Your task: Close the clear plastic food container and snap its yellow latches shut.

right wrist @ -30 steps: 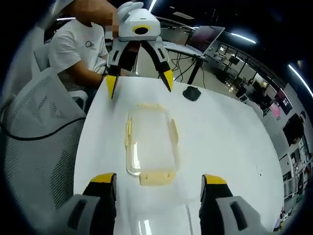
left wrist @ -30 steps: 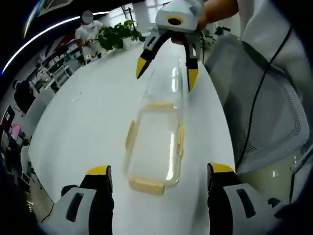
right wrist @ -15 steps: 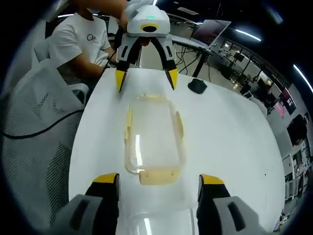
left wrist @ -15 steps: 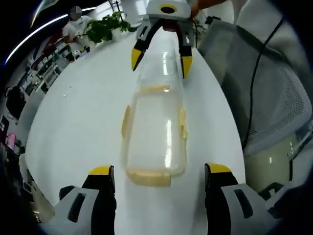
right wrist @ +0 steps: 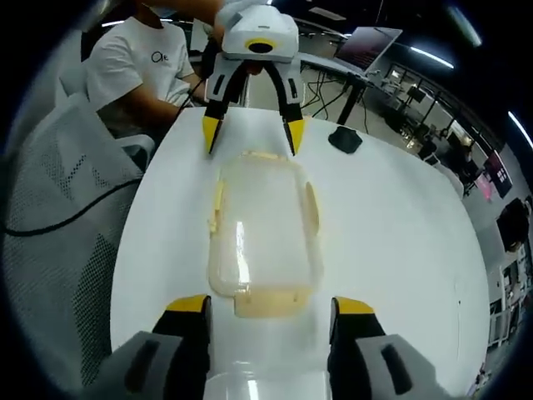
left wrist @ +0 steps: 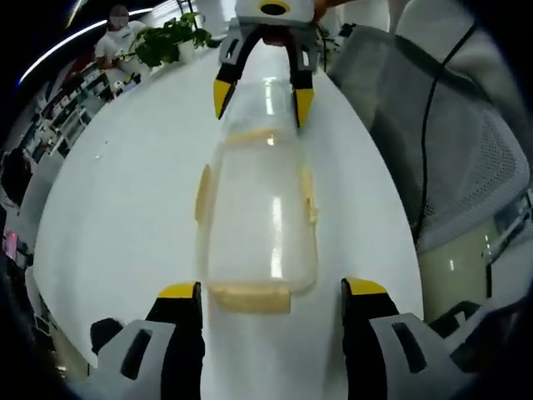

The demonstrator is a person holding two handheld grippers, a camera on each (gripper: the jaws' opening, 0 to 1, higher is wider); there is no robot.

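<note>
A clear plastic container point(left wrist: 258, 221) with yellow latches flared out on all its sides lies on the white table point(left wrist: 125, 192), lengthways between the two grippers. My left gripper point(left wrist: 271, 290) is open, its jaws either side of the end latch point(left wrist: 250, 298). Facing it across the container point(right wrist: 262, 229), the right gripper point(left wrist: 262, 98) is open too. In the right gripper view my right gripper point(right wrist: 271, 305) straddles the other end latch point(right wrist: 266, 302), and the left gripper point(right wrist: 252, 132) stands at the far end. A second clear plastic piece point(left wrist: 266, 92) lies between the right gripper's jaws.
A grey mesh chair point(left wrist: 433, 142) stands along one long edge of the table. A person in a white T-shirt point(right wrist: 137, 71) sits behind the left gripper. A small black object point(right wrist: 344, 140) rests on the table, and a potted plant point(left wrist: 171, 37) stands at the far end.
Both grippers have drawn closer to the container from its two ends, so it looks larger in both views. The jaws stay open and the container has not moved.
</note>
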